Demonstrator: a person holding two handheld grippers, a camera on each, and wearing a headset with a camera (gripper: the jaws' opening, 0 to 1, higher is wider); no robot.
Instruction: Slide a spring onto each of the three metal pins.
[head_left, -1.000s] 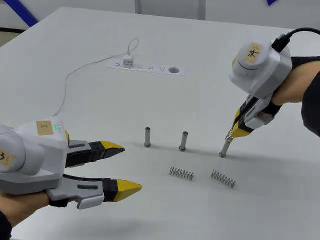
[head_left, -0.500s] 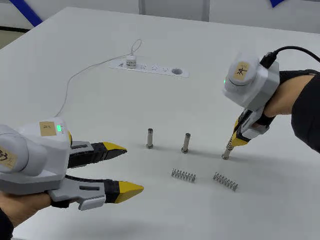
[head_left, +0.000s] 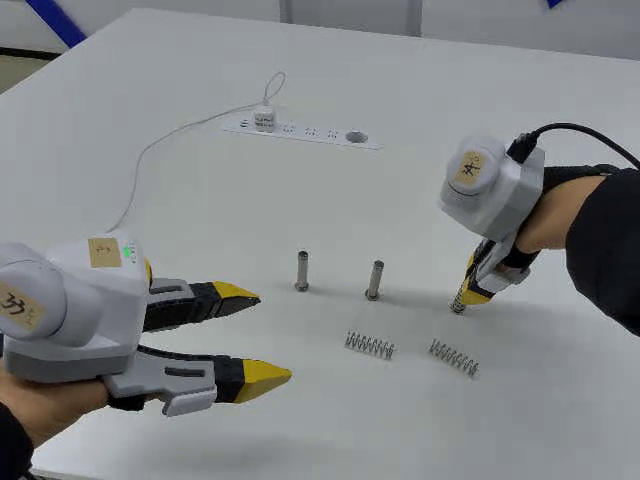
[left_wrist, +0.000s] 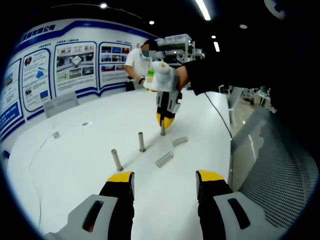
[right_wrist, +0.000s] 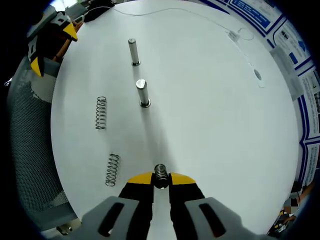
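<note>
Your right gripper (right_wrist: 161, 179) has its jaws closed on a spring (right_wrist: 160, 172). The coil stands upright between the yellow tips, its top just proud of them, with its foot down at the table (head_left: 200, 200). It stands at the right end of the row, in line with the middle pin (head_left: 375, 279) and the left pin (head_left: 302, 270), both bare. One loose spring (head_left: 369, 346) and a second loose spring (head_left: 453, 357) lie flat in front of the pins. Your left gripper (head_left: 255, 335) hovers well to the left, jaws apart and holding nothing.
</note>
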